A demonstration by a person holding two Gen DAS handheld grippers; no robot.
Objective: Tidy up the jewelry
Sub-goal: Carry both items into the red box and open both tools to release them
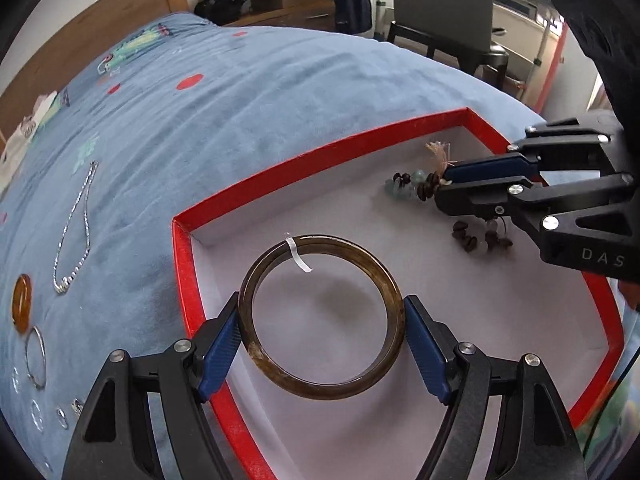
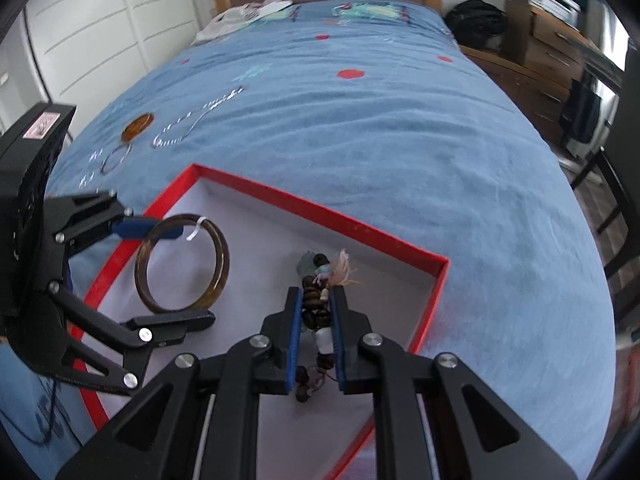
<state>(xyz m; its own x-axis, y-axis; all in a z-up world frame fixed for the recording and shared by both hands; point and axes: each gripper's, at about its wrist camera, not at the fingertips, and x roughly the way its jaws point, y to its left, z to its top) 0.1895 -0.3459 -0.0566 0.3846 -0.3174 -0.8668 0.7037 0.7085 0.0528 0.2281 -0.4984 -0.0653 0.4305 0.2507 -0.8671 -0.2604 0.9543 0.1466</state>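
A brown bangle (image 1: 320, 392) with a small white tag sits between the blue pads of my left gripper (image 1: 322, 308), which is shut on its outer rim. It hangs over the white floor of a red-walled box (image 1: 320, 148). My right gripper (image 2: 316, 292) is shut on a dark beaded bracelet (image 2: 316, 312) with pale stones and a tassel. The bracelet's loose ends trail onto the box floor near the far right corner. The right wrist view shows the bangle (image 2: 222, 256) tilted in the left gripper (image 2: 194, 274), over the box (image 2: 320, 212). The left wrist view shows the right gripper (image 1: 444, 184) and the bracelet (image 1: 424, 190).
The box lies on a blue bedspread (image 2: 380, 120). Left of it lie a silver chain (image 1: 76, 224), an amber disc (image 1: 22, 304), a silver hoop (image 1: 36, 356) and small rings (image 1: 62, 416). A chair (image 1: 440, 8) and wooden drawers (image 2: 552, 48) stand past the bed.
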